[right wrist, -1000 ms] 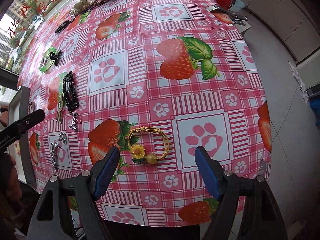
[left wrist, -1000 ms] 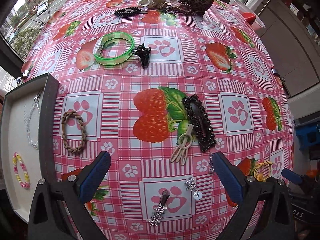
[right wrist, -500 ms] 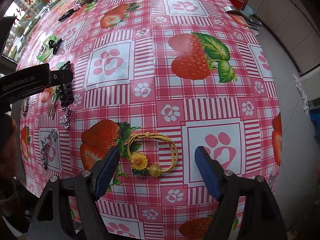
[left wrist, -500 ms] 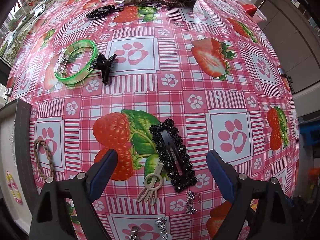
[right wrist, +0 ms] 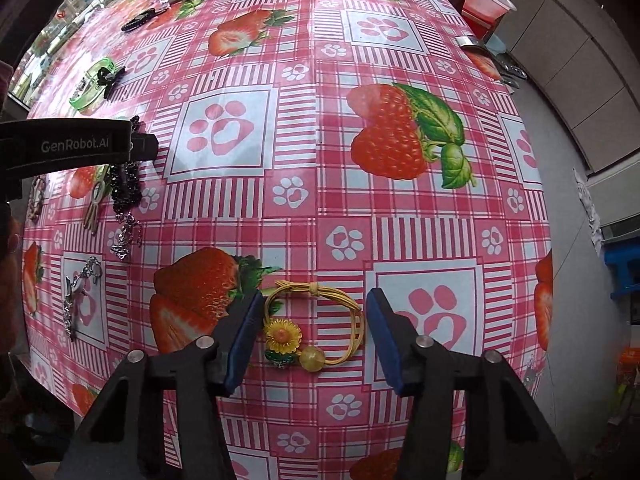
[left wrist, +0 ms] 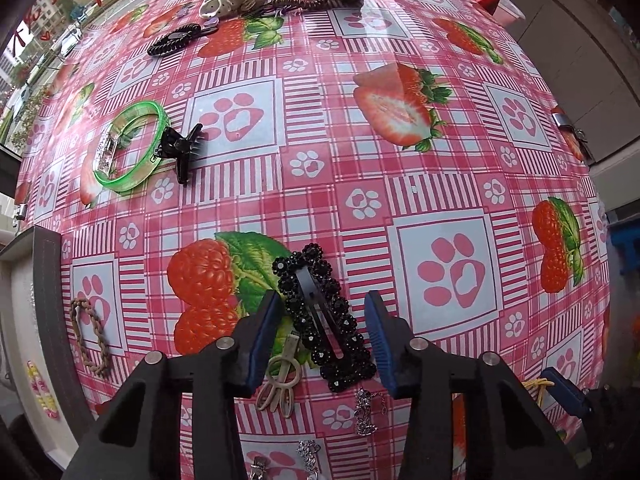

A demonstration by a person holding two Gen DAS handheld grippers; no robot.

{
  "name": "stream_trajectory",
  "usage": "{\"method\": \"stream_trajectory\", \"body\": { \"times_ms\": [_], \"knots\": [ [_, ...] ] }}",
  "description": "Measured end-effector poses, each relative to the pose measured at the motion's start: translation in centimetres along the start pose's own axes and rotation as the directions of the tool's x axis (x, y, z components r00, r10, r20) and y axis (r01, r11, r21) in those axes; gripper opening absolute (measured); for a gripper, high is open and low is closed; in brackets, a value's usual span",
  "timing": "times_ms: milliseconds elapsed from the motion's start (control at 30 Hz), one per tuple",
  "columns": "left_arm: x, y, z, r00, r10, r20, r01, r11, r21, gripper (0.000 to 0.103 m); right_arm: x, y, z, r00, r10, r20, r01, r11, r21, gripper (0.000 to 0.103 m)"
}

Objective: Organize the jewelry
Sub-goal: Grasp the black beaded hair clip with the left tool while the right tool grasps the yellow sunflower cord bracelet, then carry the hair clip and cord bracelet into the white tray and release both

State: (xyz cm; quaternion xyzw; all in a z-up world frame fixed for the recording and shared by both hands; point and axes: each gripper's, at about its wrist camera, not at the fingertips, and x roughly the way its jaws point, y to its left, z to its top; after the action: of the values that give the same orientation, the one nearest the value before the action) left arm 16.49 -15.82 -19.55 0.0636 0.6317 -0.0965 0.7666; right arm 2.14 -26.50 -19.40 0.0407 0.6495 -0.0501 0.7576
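At the left edge of the red-and-white strawberry-print tabletop the grey-rimmed jewellery tray is sitting with a pink-and-yellow beaded bracelet already lying in it, and a braided tan cord loop is waiting just outside its rim. A second ago the left gripper was hanging wide open nearer the tray; now it is standing further right, over the black beaded rectangular hair clip, and its blue jaws have just been closing, so they are bracketing the clip on both sides while a sliver of cloth is showing at each pad, meaning nothing is clamped yet. The cream plastic hairpin is lying against the clip's near left side and could be getting dragged along. Further right, the right gripper has been sinking toward the yellow cord bracelet with a sunflower charm and amber bead, and its jaws have likewise just been narrowing; they are flanking the loop, the left pad all but touching the cord, but I am judging it open rather than gripping. Both hands seem to be settling into simultaneous pick-ups, so two more pieces look about to head for the tray, while the green translucent bangle and the far pile are remaining unsorted.
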Motion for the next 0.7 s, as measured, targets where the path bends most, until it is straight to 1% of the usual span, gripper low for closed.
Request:
{"method": "stream_trajectory", "body": {
  "times_ms": [33, 67, 100, 133, 167, 200, 267, 433, 700],
  "knots": [
    [0.0, 0.0, 0.1, 1.0, -0.006, 0.0, 0.006, 1.0, -0.001, 0.042, -0.1, 0.2, 0.4, 1.0, 0.001, 0.0, -0.001, 1.0, 0.0, 0.046],
    [-0.2, 0.1, 0.0, 1.0, -0.016, 0.0, 0.016, 1.0, -0.003, 0.042, -0.1, 0.3, 0.4, 1.0, 0.001, 0.001, -0.001, 1.0, 0.0, 0.039],
    [-0.5, 0.3, 0.0, 1.0, -0.021, 0.001, 0.021, 1.0, -0.002, 0.042, -0.2, 0.4, 0.7, 1.0, 0.001, 0.002, -0.001, 1.0, 0.0, 0.029],
    [-0.5, 0.3, -0.1, 1.0, -0.026, 0.005, 0.026, 1.0, 0.001, 0.041, -0.4, 0.0, 0.9, 1.0, 0.004, 0.003, -0.004, 1.0, -0.001, 0.022],
    [-0.7, 0.3, -0.1, 0.999, -0.032, 0.011, 0.032, 0.999, 0.002, 0.041, -0.4, 0.0, 1.0, 1.0, 0.006, 0.003, -0.006, 1.0, 0.0, 0.009],
    [-1.1, 0.4, -0.3, 0.999, -0.042, 0.017, 0.042, 0.999, 0.0, 0.041, -0.7, -0.4, 1.3, 1.0, 0.01, 0.001, -0.01, 1.0, 0.001, 0.006],
    [-1.7, 0.7, -0.5, 0.997, -0.064, 0.031, 0.065, 0.998, -0.004, 0.041, -0.7, -0.9, 1.4, 1.0, 0.025, -0.001, -0.025, 1.0, 0.016, 0.006],
    [-3.6, 1.3, -1.3, 0.994, -0.091, 0.068, 0.091, 0.996, -0.004, 0.041, -1.3, -2.6, 1.8, 0.995, 0.103, 0.009, -0.104, 0.992, 0.071, 0.006],
    [-6.0, 3.4, -2.4, 0.988, -0.1, 0.115, 0.104, 0.994, -0.032, 0.041, -3.1, -4.1, 2.7, 0.983, 0.177, 0.039, -0.18, 0.977, 0.11, 0.006]
  ]
}}
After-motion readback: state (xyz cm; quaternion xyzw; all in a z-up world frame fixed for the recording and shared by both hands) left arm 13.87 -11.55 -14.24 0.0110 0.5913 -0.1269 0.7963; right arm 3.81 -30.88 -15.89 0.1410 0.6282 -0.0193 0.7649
